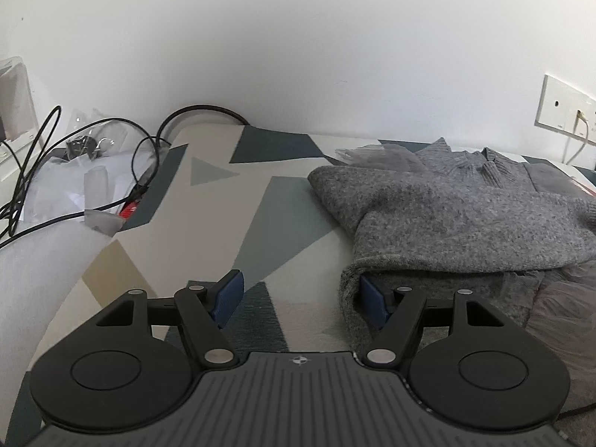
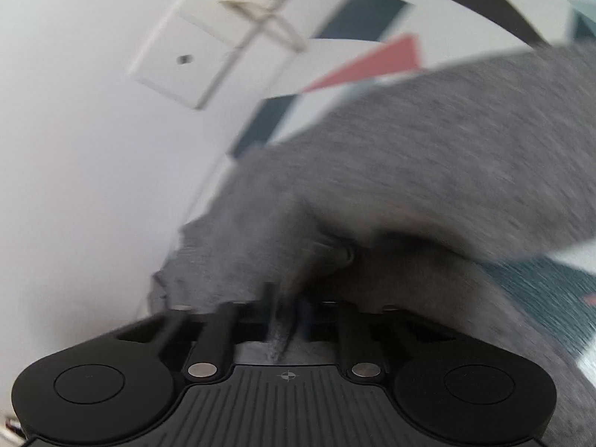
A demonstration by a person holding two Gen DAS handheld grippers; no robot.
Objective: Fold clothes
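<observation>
Sweater [image 1: 465, 219], grey knit, lies partly folded on a patterned bedspread [image 1: 223, 201] near a white wall. Right gripper [image 2: 285, 316] is pinched closed on a fold of its fabric. Left gripper [image 1: 301, 300] stands open, one pad touching the near hem; closing there first would likely keep the fold even.
</observation>
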